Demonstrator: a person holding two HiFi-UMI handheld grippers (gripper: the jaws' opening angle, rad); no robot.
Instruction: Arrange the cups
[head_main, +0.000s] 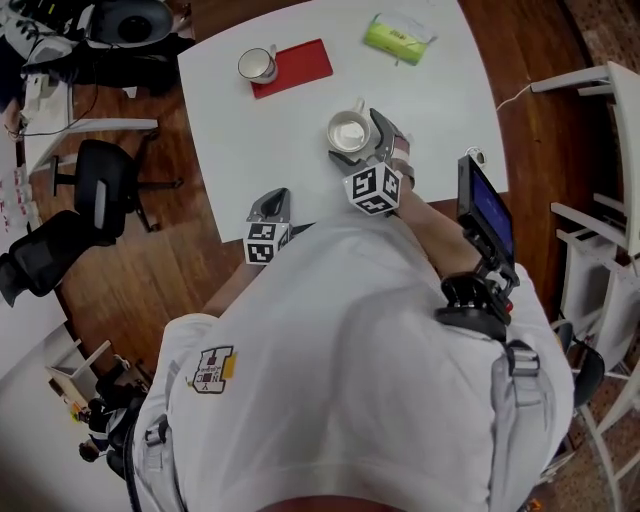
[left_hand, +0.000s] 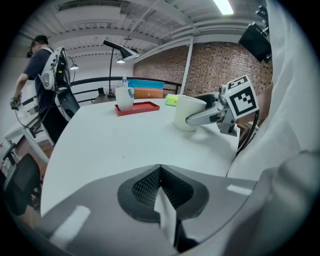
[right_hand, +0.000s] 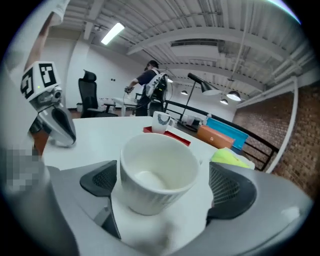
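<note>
Head view: cup near table edge

White rectangular bench is reading plain. White ceramic cup is showing vertical ribbing. Flat red tray, lime-green soft packet. Grey right gripper is showing black mesh fingers; its marker cube is showing black-and-white squares.
</note>
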